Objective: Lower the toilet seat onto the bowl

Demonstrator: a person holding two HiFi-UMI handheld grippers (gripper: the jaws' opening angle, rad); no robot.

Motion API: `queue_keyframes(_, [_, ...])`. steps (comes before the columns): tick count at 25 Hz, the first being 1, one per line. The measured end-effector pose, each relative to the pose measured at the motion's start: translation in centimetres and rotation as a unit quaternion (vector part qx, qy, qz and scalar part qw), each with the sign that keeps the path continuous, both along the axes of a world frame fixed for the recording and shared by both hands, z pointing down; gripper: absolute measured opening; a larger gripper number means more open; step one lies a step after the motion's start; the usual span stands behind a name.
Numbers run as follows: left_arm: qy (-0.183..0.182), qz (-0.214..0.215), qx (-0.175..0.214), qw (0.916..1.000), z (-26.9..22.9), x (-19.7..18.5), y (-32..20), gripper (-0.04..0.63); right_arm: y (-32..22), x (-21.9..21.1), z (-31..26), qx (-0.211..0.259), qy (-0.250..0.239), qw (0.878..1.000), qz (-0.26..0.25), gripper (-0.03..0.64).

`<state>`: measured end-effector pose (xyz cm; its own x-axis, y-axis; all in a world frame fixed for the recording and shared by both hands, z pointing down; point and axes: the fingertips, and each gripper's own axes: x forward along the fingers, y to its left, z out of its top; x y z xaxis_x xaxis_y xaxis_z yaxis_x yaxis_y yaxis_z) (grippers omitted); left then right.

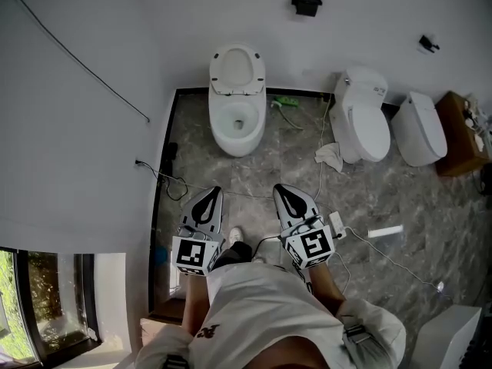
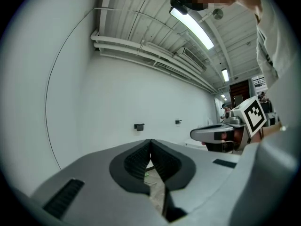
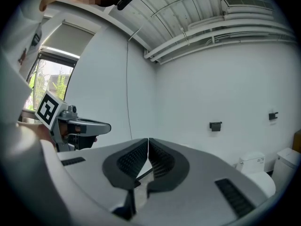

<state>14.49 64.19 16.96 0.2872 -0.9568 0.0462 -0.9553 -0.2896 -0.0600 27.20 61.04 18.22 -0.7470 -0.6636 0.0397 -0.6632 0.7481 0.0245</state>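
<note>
While two grippers are held out level above the grey floor (image 1: 254, 171), nothing is gripped by either one. The left gripper (image 1: 209, 200) is seen with its two fingers pressed together, tip against tip, and the same is seen at the right gripper (image 1: 290, 198). Only a bit of floor can be seen through the small gap behind the ribbed pads. One marker cube (image 1: 191, 254) is carried on each gripper, so two are counted. Three toilets are counted along the white wall (image 1: 154, 21). The first one is found straight ahead of the fingertips and well apart from them. Its toilet seat (image 1: 237, 69) is stood up against the wall, and its bowl (image 1: 237, 125) is left open below it. Two more toilets are set off to the right of the right fingers: a second toilet (image 1: 363, 121) and a third toilet (image 1: 420, 129), both with lids shut. One white cloth (image 1: 330, 157) is dropped on the floor ahead of the right fingertips, just beside the second toilet. Two black holders are fixed on the wall far beyond the fingertips, a near holder (image 1: 306, 4) and a far holder (image 1: 428, 44). One brown box (image 1: 461, 133) is placed beside the third toilet.
</note>
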Motion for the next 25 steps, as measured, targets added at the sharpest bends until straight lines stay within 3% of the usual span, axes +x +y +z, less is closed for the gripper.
queue_keyframes(15, [0.013, 0.012, -0.004, 0.9998, 0.1, -9.2, -9.9, 0.023, -9.8, -9.0, 0.1, -0.004, 0.014, 1.000, 0.016, 0.023])
queue_keyframes(25, [0.018, 0.035, -0.011, 0.9992, 0.6, -11.8, -13.8, 0.023, -12.9, -11.3, 0.4, -0.010, 0.017, 0.999, 0.042, 0.023])
